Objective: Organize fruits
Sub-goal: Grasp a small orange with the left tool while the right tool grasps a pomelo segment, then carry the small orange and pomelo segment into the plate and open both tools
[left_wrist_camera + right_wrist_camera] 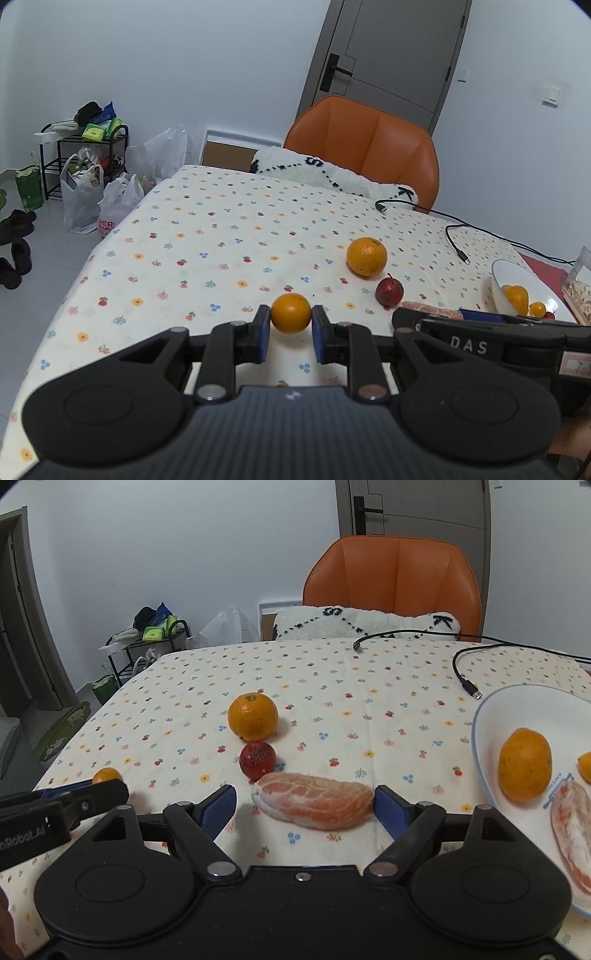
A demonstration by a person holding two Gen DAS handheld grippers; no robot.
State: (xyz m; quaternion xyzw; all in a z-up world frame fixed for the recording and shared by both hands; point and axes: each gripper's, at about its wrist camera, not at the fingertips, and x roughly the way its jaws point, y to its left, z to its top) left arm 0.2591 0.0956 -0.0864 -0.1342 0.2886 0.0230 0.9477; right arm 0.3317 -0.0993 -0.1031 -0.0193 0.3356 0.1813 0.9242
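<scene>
My left gripper (290, 328) has its blue pads on either side of a small orange (291, 313) on the flowered tablecloth, touching or nearly touching it; this orange also shows in the right wrist view (106, 775). A bigger orange (366, 256) (253, 716) and a red fruit (389, 291) (257, 760) lie further back. My right gripper (306, 805) is open around a peeled pomelo segment (314, 800) lying on the cloth. A white bowl (491, 716) (498, 284) at the right holds an orange (524, 770), another small orange and a second pomelo piece (570, 834).
Two black cables (461, 664) lie at the back right of the table. An orange chair (395, 579) with a white cushion (365, 622) stands behind the table. Bags and a rack (85, 162) stand on the floor at the left.
</scene>
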